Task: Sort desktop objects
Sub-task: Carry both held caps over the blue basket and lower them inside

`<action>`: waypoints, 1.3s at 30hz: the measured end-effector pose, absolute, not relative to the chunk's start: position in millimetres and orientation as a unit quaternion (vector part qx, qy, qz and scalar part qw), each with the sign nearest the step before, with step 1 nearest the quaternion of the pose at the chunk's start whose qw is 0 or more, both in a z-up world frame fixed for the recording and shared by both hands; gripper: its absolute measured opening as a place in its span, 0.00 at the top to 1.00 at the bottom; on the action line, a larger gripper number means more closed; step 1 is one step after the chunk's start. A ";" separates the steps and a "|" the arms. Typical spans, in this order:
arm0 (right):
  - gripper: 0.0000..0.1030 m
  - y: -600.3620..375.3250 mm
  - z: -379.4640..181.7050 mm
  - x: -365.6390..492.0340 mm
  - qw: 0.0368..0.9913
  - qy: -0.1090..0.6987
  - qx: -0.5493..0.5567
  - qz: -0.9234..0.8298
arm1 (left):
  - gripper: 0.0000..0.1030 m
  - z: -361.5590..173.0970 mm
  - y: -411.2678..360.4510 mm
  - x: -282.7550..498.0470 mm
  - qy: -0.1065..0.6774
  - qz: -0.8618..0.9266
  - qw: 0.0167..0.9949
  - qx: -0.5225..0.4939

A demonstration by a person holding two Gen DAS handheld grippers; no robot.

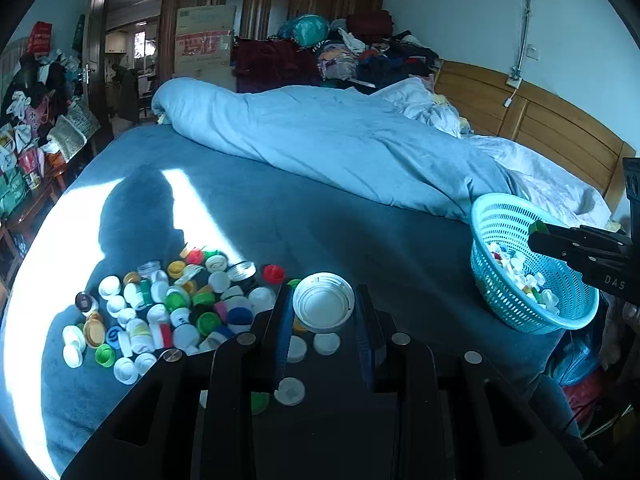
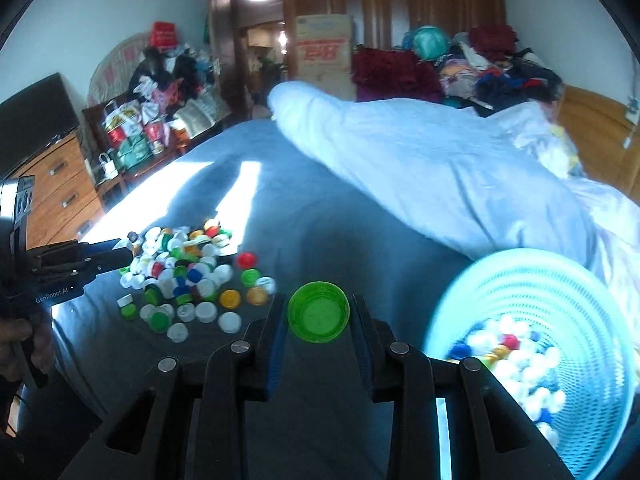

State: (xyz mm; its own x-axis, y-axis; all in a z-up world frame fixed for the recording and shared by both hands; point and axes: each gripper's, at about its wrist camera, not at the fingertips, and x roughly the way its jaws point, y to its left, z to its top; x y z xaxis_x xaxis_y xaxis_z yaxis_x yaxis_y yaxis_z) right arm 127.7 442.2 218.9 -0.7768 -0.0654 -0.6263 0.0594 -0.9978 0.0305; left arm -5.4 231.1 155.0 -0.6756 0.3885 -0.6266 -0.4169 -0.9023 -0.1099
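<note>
My left gripper (image 1: 323,308) pinches a wide white cap (image 1: 323,301) between its two fingers; the hollow side of the cap faces the camera. It hangs above the blue bedsheet (image 1: 360,232), at the right edge of the pile of caps (image 1: 168,304). This pile lies on the sheet to the left, with white, green, yellow, red and blue caps mixed together, partly in a patch of sunlight. A few loose white caps lie just under the gripper.

My right gripper (image 2: 318,314) pinches a green cap (image 2: 318,312), also with the open side toward the camera. From the left wrist camera I see this gripper from the side, and its tip with the green cap (image 1: 538,227) is over the rim of the turquoise basket (image 1: 500,216). In the right wrist view the basket (image 2: 480,280) is low on the right, blurred, and it already contains many caps, mostly white, with some red, blue and yellow ones. The pile (image 2: 184,268) is on the left of this view, well apart from the basket.

The basket stands on the sheet near the bed edge, just beside a light blue duvet (image 1: 340,136) that lies folded across the bed. Behind it a wooden headboard (image 1: 560,128) runs along the wall.
</note>
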 end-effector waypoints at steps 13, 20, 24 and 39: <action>0.67 520.4 233.8 160.5 -0.016 -0.039 0.314 -0.948 | 0.76 204.5 374.1 5.2 0.082 0.897 0.314 -0.300; 0.67 559.3 234.4 170.6 -0.047 -0.051 0.314 -0.947 | 0.76 221.1 442.4 7.5 0.108 0.883 0.355 -0.289; 0.67 583.3 232.2 173.7 -0.064 -0.059 0.323 -0.942 | 0.76 225.4 479.4 5.1 0.123 0.870 0.378 -0.291; 0.67 645.7 207.7 179.5 -0.084 -0.102 0.360 -0.924 | 0.76 194.7 577.3 10.7 0.165 0.805 0.441 -0.360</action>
